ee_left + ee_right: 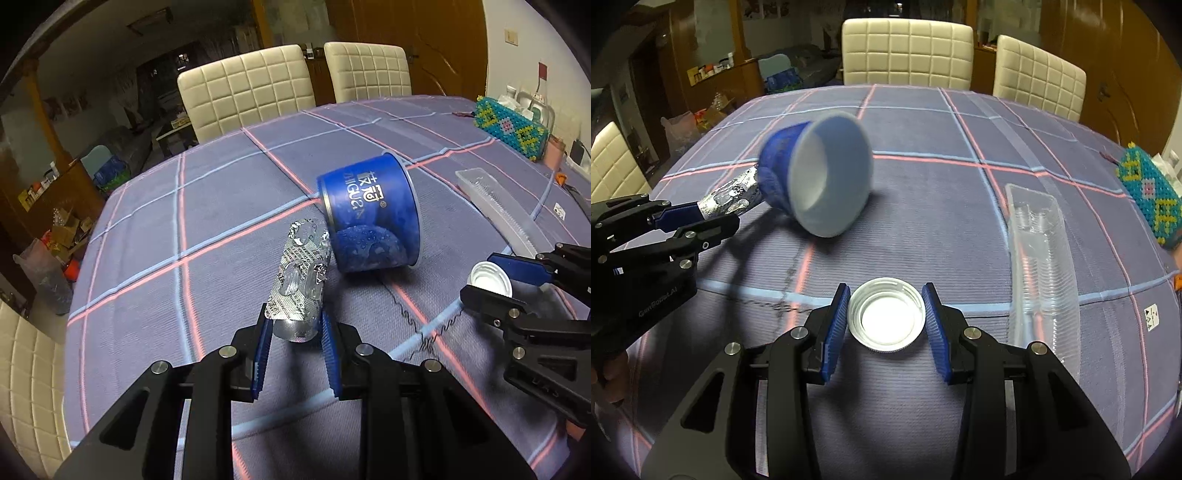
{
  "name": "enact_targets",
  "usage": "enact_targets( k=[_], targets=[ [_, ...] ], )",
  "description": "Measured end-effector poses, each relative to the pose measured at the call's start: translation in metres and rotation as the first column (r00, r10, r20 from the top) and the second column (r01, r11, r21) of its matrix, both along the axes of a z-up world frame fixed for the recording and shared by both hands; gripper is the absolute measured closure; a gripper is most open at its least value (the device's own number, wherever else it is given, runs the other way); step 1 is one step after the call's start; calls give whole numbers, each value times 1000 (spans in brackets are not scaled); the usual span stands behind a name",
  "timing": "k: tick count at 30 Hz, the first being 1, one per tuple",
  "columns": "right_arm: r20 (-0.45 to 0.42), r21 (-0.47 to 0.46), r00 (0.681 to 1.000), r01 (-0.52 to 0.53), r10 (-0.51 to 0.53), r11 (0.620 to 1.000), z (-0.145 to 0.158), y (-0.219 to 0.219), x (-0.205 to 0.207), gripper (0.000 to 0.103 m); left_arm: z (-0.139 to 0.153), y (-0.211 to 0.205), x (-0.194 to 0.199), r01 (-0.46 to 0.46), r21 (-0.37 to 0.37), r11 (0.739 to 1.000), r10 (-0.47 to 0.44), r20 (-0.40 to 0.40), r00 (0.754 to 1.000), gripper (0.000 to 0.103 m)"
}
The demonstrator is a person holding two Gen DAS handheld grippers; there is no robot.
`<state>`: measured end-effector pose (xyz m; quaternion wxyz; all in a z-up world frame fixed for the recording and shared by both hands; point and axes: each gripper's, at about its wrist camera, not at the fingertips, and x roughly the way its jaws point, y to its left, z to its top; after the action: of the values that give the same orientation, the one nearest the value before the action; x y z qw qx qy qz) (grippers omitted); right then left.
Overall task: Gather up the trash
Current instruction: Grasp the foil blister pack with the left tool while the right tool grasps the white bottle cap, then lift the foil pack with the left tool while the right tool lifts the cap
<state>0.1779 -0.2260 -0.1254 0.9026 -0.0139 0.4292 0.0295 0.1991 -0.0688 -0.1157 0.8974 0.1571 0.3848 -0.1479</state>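
A silver blister pack (301, 273) lies lengthwise ahead of my left gripper (295, 321), whose blue pads are shut on its near end. Its far end touches a blue cup (369, 218) that is tipped on its side. From the right wrist view the cup (820, 177) looks blurred, its pale open mouth facing the camera, with the blister pack (733, 197) and my left gripper (716, 216) to its left. My right gripper (885, 291) is shut on a white bottle cap (886, 317), open side up on the cloth. The left wrist view shows that cap (493, 275) too.
A plaid blue tablecloth (923, 206) covers the table. A long clear plastic tray (1041, 266) lies to the right of the cap, and a beaded box (1148, 192) sits at the far right edge. Cream chairs (908, 51) stand along the far side. A dark thread (417, 321) lies between the grippers.
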Motion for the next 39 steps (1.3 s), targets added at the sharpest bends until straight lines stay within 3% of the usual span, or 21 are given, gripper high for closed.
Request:
enact_targets(
  k=[11,25,39],
  targets=[
    [55,-41,995,-82,84,996,24,42,-13,62,19,34,-27,-37,-10,999,38,62,997,78],
    [64,-76,974,-210,215,975,29,110,-13,62,23,102,-48,-144,-33,989,147,95,985,77],
    [78,-125,916,-383,394,915,36,217,-4,62,14,185,-58,-300,-44,953,303,96,948,77]
  ],
)
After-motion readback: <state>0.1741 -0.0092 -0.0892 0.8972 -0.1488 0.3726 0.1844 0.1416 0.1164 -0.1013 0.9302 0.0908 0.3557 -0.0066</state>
